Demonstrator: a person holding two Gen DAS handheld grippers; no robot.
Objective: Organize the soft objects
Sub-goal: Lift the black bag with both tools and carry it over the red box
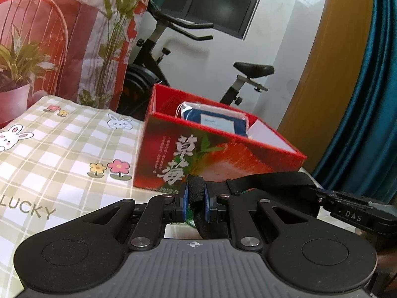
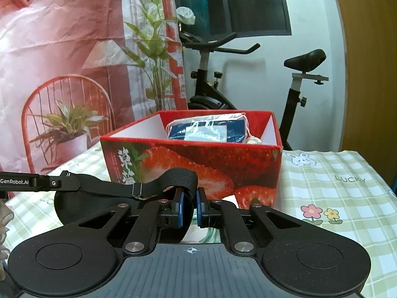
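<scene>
Between box and camera, the left gripper (image 1: 196, 200) and right gripper (image 2: 189, 207) each clamp the black strap (image 1: 268, 178) over the counter (image 1: 62, 144). Light, limp; hold near the ends. Red box (image 1: 218, 154) holds a blue packet (image 1: 218, 121); strap's middle out of view.

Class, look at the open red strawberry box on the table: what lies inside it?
Inside the red strawberry box lies a blue item in clear plastic wrap, with a small pale object beside it. The box wall hides the floor and anything lower.
</scene>
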